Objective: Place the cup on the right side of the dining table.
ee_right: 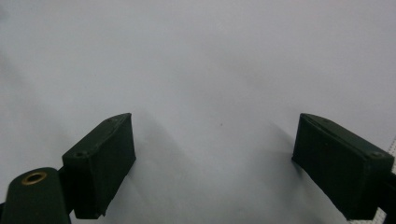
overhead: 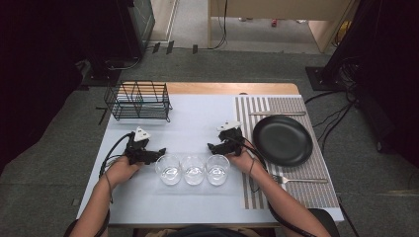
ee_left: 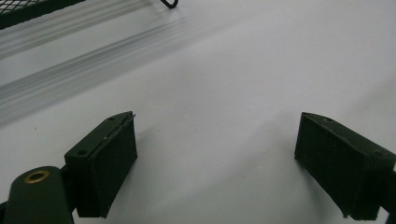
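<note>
Three clear empty glasses stand in a row near the table's front: the left glass [overhead: 170,169], the middle glass [overhead: 193,169] and the right glass [overhead: 218,169]. My left gripper [overhead: 159,151] rests low just left of and behind the left glass, jaws pointing right. In the left gripper view the left gripper [ee_left: 217,126] is open with only white tabletop between its pads. My right gripper [overhead: 212,146] sits just behind the right glass, jaws pointing left. In the right gripper view the right gripper [ee_right: 215,123] also stands open over bare tabletop, holding nothing.
A black wire rack [overhead: 139,100] stands at the back left; its edge [ee_left: 28,9] appears in the left gripper view. A striped placemat [overhead: 291,195] on the right carries a black plate [overhead: 282,139], a fork [overhead: 301,180] in front and a knife [overhead: 276,113] behind.
</note>
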### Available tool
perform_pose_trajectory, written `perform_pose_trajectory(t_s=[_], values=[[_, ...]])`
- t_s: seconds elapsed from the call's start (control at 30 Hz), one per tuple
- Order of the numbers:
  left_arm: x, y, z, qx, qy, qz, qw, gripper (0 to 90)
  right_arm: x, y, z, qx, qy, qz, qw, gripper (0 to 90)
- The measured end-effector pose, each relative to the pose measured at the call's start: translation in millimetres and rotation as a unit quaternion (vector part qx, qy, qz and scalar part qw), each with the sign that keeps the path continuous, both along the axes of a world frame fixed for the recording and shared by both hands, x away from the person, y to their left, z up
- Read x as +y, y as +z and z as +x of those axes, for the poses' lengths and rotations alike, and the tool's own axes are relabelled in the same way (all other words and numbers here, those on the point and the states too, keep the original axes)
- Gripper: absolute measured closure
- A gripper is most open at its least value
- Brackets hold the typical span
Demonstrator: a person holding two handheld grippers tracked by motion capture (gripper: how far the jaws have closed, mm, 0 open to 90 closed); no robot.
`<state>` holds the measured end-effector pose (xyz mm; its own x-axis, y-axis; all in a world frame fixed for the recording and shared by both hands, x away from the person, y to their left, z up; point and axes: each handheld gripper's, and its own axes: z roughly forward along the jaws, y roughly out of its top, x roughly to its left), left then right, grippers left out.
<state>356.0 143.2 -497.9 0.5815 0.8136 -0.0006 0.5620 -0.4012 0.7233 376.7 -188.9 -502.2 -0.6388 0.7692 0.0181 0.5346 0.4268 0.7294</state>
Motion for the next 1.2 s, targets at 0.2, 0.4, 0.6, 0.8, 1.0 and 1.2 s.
perform_pose_trajectory(t_s=[0.2, 0.4, 0.6, 0.8, 1.0, 1.2], values=[[-0.1, -0.1, -0.1, -0.001, 0.0, 0.0, 1.0, 12.7, 0.0, 0.0, 0.1, 0.0, 0.0, 0.0, 1.0, 12.3], [-0.4, 0.0, -0.4, -0.001, 0.002, 0.001, 1.0, 12.6, 0.1, 0.1, 0.1, 0.001, 0.0, 0.0, 1.0, 12.3], [-0.4, -0.1, -0.4, -0.001, 0.002, 0.0, 1.0, 12.6, 0.6, 1.0, 1.2, 0.002, 0.0, -0.004, 1.0, 12.5], [-0.4, 0.0, -0.5, -0.001, 0.002, 0.0, 1.0, 12.6, 2.4, 3.4, 2.0, 0.013, -0.003, -0.011, 0.9998, 13.2], [-0.4, -0.1, -0.5, -0.001, 0.003, 0.0, 1.0, 12.6, 1.6, 6.1, 3.3, 0.026, 0.0, -0.016, 0.9995, 14.4], [-0.3, 0.0, -0.4, -0.001, 0.002, 0.0, 1.0, 12.6, 0.1, 8.5, 3.0, 0.029, -0.008, -0.016, 0.9994, 16.6]])
